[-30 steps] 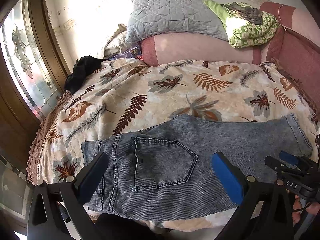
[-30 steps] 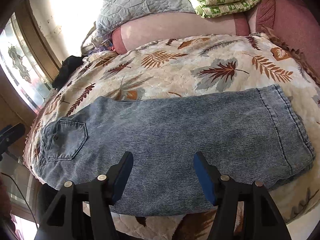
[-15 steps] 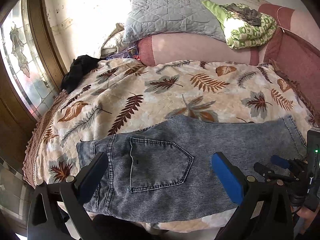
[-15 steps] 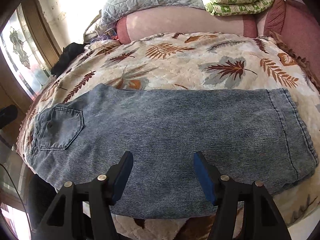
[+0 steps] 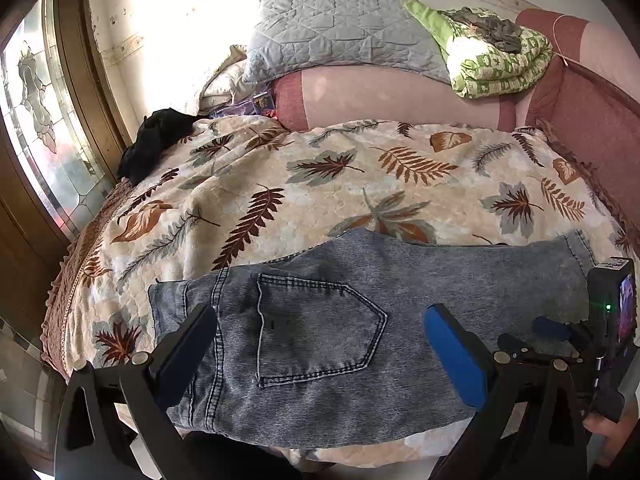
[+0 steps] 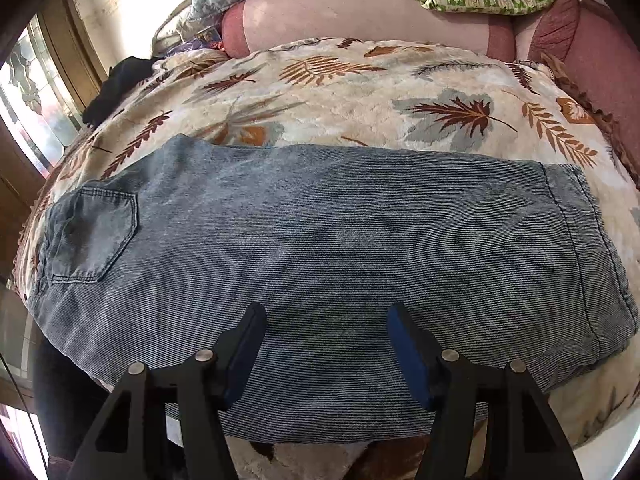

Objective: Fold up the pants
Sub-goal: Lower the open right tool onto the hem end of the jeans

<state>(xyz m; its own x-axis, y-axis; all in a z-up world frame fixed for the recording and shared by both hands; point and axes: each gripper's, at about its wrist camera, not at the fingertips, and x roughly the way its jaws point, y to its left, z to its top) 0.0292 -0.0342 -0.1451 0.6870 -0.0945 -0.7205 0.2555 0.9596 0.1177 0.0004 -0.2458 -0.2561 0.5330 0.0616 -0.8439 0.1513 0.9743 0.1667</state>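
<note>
Blue-grey denim pants (image 5: 352, 320) lie flat along the near edge of a bed, waist and back pocket (image 5: 312, 332) to the left, leg hem (image 6: 576, 240) to the right. In the left wrist view my left gripper (image 5: 320, 344) hovers open over the pocket end, with nothing between its blue pads. My right gripper (image 6: 326, 344) stands open above the near middle of the pants (image 6: 320, 240), also holding nothing. The right gripper's body (image 5: 560, 344) shows at the right edge of the left wrist view, held by a hand (image 5: 608, 432).
The bed wears a cream leaf-print blanket (image 5: 320, 184). At the far side lie a pink bolster (image 5: 380, 96), a grey quilted pillow (image 5: 340, 32) and a folded green blanket (image 5: 496, 60). Dark clothing (image 5: 156, 140) sits at the back left near a stained-glass window (image 5: 40, 112).
The right gripper came down closer over the pants, which fill more of its view. In the left wrist view the right gripper's body now shows larger at the right edge.
</note>
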